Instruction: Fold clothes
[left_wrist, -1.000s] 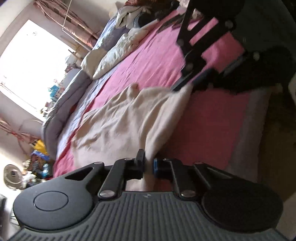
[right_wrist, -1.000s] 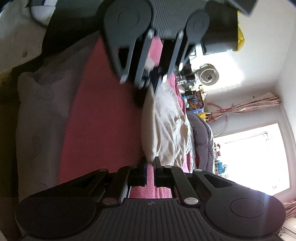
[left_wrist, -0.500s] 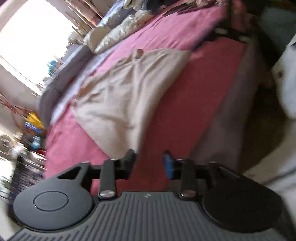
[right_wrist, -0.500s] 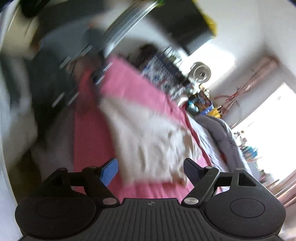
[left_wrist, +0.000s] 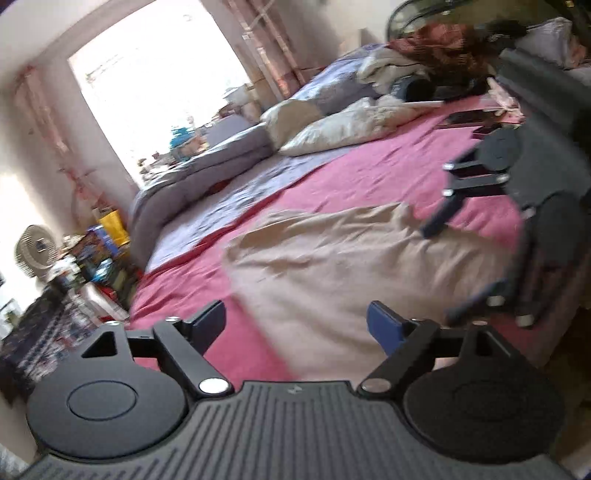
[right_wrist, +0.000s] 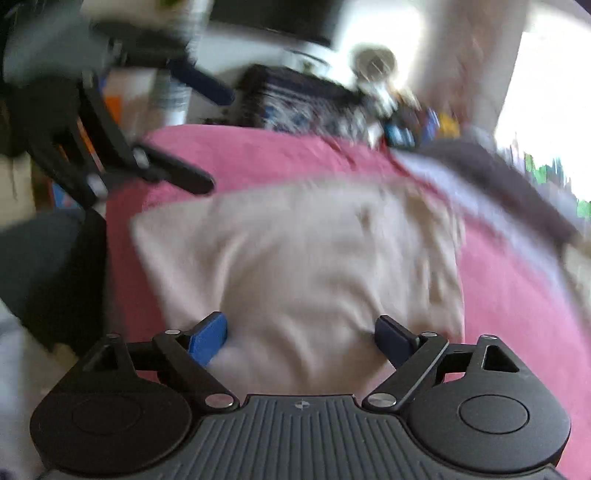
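Note:
A beige garment (left_wrist: 332, 258) lies spread flat on the pink bed sheet (left_wrist: 369, 173), wrinkled along its far edge. My left gripper (left_wrist: 297, 323) hovers above its near left corner, jaws opening wide, nothing pinched between them. In the right wrist view the same garment (right_wrist: 295, 258) fills the middle, blurred. My right gripper (right_wrist: 301, 339) hangs over its near edge, jaws also opening, and the cloth below is free of the pads. Each gripper shows in the other's view: the right gripper (left_wrist: 454, 262) at the garment's right end, the left gripper (right_wrist: 219, 142) at the upper left.
Pale pillows (left_wrist: 332, 122) and a grey duvet (left_wrist: 207, 173) lie along the bed's far side under a bright window. A heap of clothes (left_wrist: 424, 55) sits at the far corner. A fan (left_wrist: 35, 251) and floor clutter (left_wrist: 92, 258) stand left of the bed.
Both grippers went from shut on the garment's edge to wide open, rose and rolled level. The garment dropped out of them and now lies flat on the bed.

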